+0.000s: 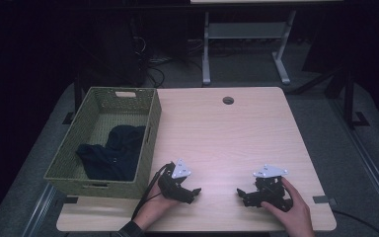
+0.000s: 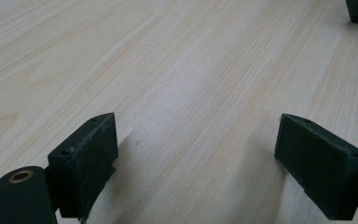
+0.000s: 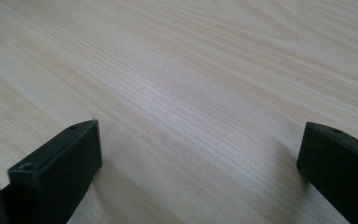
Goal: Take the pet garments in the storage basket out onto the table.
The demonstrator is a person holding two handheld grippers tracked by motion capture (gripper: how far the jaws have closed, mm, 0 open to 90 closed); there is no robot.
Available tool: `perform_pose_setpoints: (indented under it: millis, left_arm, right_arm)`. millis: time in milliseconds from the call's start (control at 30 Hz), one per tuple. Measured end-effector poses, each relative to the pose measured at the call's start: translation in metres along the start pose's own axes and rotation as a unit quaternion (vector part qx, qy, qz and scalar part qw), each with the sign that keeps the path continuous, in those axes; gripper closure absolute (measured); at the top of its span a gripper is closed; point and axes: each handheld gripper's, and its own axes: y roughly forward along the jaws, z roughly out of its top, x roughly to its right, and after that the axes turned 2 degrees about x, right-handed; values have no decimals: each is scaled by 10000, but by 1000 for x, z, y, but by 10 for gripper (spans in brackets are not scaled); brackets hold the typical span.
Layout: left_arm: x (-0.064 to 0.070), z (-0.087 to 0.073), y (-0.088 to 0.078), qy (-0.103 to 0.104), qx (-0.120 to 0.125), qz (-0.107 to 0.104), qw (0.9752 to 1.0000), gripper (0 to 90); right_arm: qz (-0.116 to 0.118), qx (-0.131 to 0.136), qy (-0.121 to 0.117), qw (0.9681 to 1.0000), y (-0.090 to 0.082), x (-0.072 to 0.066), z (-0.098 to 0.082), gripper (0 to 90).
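So here's where I'm at: both grippers are parked on the table [image 1: 227, 133] near the bottom edge of the high view, tips pointing toward each other across a patch of bare wood. The left gripper [image 1: 192, 192] has its jaws spread wide with nothing between them, and its own camera just looks along the wood grain between the two black pads [image 2: 91, 154]. Same story for the right gripper [image 1: 241, 193]: jaws wide apart, just tabletop between them in its own view. The thing closest to any of this is the dark cloth [image 1: 111, 150], which is lying crumpled in the bottom of the green woven basket [image 1: 150, 133] at the left of the frame. It sits up and to the left of the left gripper, on the far side of the basket's near right wall, so the left hand is clearly the nearer one; the right is well apart from it. The cloth's bulk runs roughly from the lower left to the upper right inside the basket. My guess is any reach goes up over the rim and then down.
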Motion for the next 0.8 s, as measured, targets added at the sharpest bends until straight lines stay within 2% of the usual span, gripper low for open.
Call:
perform_pose_setpoints:
  millis: [467, 800]
  left_arm:
    - [-1, 3, 1, -57, -75, -22, 10000, 129]
    - [-4, 9, -4, -65, -29, -51, 10000, 132]
  right_arm:
    - [1, -1, 2, 10000, 0, 0, 0, 0]
    - [2, -1, 0, 10000, 0, 0, 0, 0]
